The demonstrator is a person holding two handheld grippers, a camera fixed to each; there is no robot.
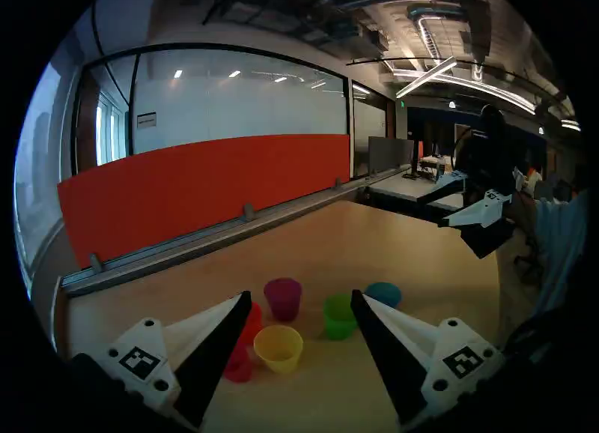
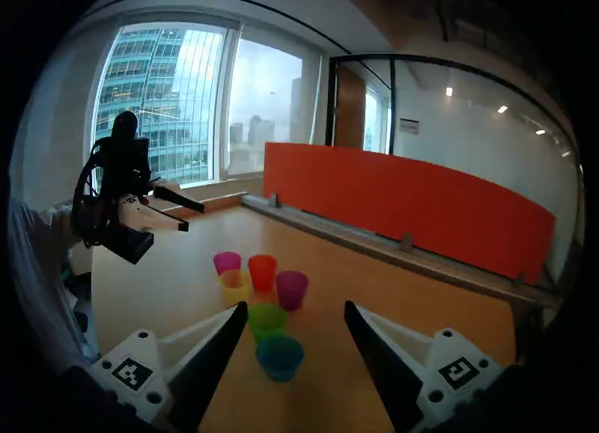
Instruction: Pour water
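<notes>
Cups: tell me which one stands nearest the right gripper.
The blue cup. In the right gripper view it is the front one, seen between the open fingers of the right gripper. The green cup stands just behind it, and the others are farther back.

Left tool (image 1: 299,302) gaping wide, six coloured cups (image 1: 278,348) on wooden table (image 1: 374,238), right tool (image 1: 433,210) raised beyond

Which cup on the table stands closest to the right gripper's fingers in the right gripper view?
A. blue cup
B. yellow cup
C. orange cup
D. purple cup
A: the blue cup stands foremost, nearest the right gripper, with the green cup just behind it.
</notes>
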